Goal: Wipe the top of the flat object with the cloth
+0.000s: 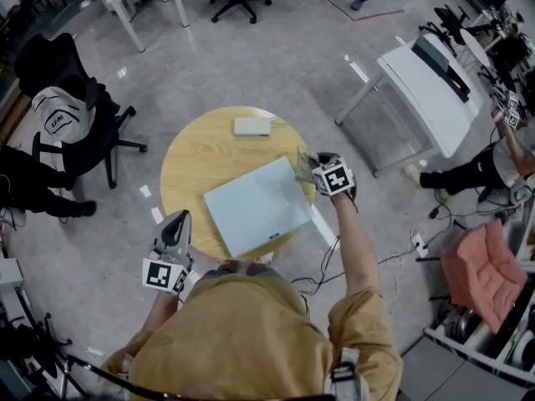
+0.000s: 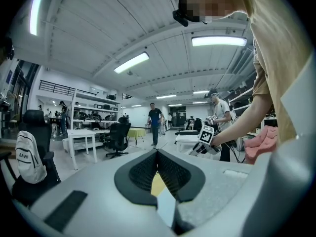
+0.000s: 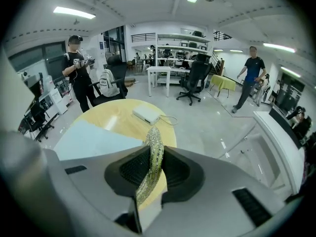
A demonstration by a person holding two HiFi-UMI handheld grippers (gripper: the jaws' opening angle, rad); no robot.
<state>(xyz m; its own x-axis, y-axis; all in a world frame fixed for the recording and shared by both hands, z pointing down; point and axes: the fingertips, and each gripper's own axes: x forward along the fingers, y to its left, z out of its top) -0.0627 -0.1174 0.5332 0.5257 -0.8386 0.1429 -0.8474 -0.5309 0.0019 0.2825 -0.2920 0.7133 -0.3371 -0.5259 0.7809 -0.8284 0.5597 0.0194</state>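
a person's right claw (image 1: pixel 323 165) was clamped on a glittery green-gold cloth (image 3: pixel 152 158) at the far right corner of a pale blue-grey flat panel (image 1: pixel 255 207), which lay on a round wooden surface (image 1: pixel 194 159). the cloth ran out from between the closed jaws as a narrow, bunched strip, its free end just beside the panel's corner. whether it touched the panel could not be told. the fabric looked thin, light and limp, likely to fold or drag rather than push. it would probably wipe best pinched at a bunched edge, as here, with a loose length left to trail flat on the panel. the panel appeared stiff and smooth, perhaps light enough to slide on the wood under a hard stroke, and its near right edge seemed to reach or overhang the rim. the left claw (image 2: pixel 158 155), jaws together with nothing between them, was held off the near left rim of the surface, well apart from cloth and panel, pointing out into the room. a white box (image 1: pixel 252 126) with a cable sat at the far side, apart from the panel.
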